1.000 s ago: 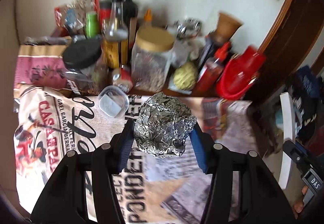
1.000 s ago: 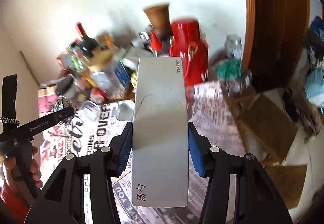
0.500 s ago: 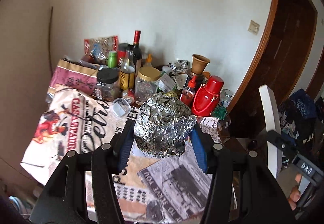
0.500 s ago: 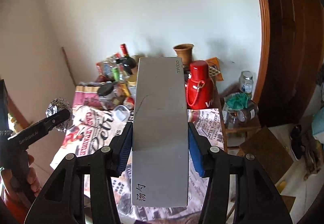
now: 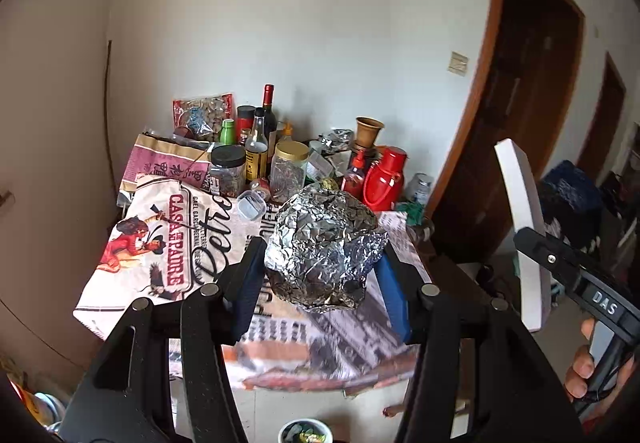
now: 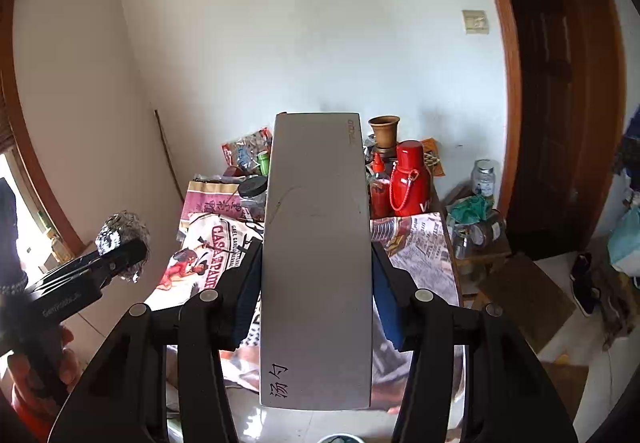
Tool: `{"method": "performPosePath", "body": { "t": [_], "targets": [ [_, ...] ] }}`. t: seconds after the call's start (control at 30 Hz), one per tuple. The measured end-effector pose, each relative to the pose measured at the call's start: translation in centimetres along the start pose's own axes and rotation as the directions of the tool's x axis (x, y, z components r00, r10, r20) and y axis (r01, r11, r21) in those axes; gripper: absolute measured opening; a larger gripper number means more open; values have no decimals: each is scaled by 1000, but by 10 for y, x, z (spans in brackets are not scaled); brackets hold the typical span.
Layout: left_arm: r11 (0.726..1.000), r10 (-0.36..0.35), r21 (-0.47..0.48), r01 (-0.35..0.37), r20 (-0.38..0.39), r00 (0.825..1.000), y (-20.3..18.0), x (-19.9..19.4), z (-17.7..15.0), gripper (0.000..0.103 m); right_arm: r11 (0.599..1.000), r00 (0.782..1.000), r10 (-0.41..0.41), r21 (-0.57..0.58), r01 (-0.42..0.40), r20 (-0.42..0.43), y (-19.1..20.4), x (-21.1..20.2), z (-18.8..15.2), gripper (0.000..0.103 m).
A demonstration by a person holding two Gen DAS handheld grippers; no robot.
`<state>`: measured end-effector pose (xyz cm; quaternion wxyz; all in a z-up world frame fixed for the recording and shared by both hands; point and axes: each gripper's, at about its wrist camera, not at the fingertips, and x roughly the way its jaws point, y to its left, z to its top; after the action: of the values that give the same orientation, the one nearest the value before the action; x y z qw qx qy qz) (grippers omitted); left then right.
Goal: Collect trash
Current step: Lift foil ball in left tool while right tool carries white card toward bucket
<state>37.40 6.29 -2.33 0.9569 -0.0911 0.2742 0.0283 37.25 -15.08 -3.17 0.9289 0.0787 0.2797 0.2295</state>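
Carrying two pieces of trash clear of a cluttered table [image 5: 132,279] draped in printed newspaper-style cloth, a person holds one handheld gripper in each hand. The left gripper [image 5: 320,263] is clamped on a crumpled ball of silver aluminium foil [image 5: 324,247], its blue pads pressed into the creased, shiny sides. The right gripper [image 6: 316,283] is clamped across a long, flat, pale grey cardboard box [image 6: 318,251] with smooth matte faces and black handwritten characters near its close end.

Both loads hang in the air in front of the table, well apart from each other. A round white container [image 5: 306,431] peeks in at the bottom edge, possibly the bin.

Done well, the carry likely calls for a gentle squeeze on the foil, which dents easily, and a level wrist for the box, whose long overhang could lever it loose.
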Motion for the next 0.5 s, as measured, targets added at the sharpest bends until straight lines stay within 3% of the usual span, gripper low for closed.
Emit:
{"method": "performPosePath", "body": {
  "t": [0.27, 0.5],
  "targets": [
    [999, -27, 35, 28, -39, 999, 25, -79, -59, 53, 998, 999, -36, 47, 36, 3, 45, -50, -57, 48],
    [996, -61, 54, 66, -103, 993, 33, -103, -103, 53, 992, 993, -98, 79, 103, -63, 53, -73, -97, 48]
  ]
}}
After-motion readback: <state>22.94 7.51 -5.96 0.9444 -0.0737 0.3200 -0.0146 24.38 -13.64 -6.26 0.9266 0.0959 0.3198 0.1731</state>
